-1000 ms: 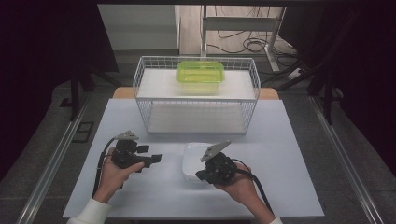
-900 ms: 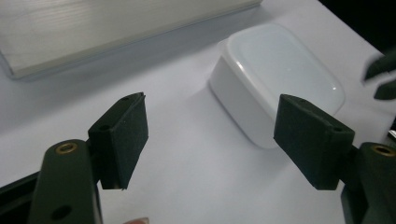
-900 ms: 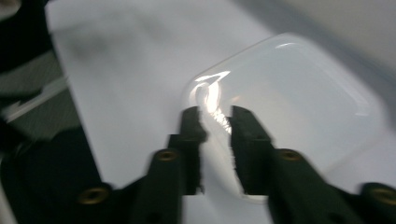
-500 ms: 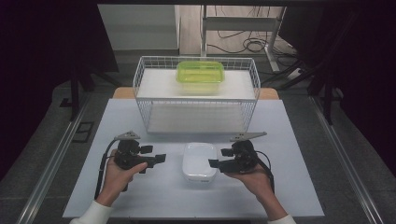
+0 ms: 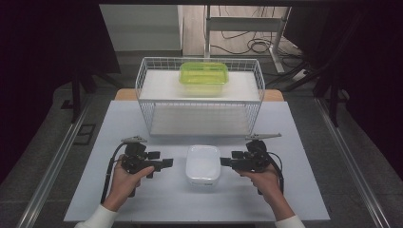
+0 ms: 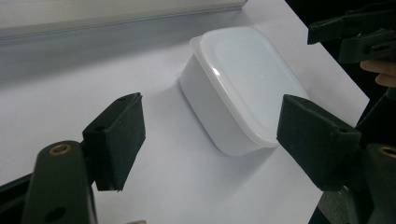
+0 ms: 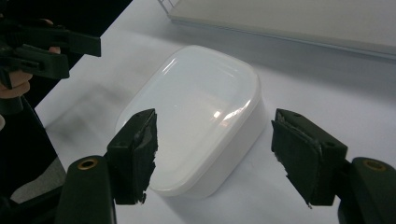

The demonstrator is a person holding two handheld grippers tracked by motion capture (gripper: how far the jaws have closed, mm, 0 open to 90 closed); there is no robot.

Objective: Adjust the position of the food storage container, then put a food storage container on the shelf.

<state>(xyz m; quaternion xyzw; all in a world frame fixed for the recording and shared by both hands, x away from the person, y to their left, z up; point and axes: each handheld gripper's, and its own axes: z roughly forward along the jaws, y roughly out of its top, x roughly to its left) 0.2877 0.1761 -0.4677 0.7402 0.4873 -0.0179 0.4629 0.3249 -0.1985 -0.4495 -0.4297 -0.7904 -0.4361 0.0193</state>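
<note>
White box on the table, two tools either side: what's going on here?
A person holds a tool in each hand on either side of a lidded white box on the table. The left tool and right tool both point at the box with jaws open, neither touching it. The right tool's jaws have just been opening, with nothing between them. Behind stands a wire rack with a green box on top.

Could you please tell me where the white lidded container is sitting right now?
In the high view the white container sits on the table, between the left gripper and right gripper, in front of the wire rack.
</note>
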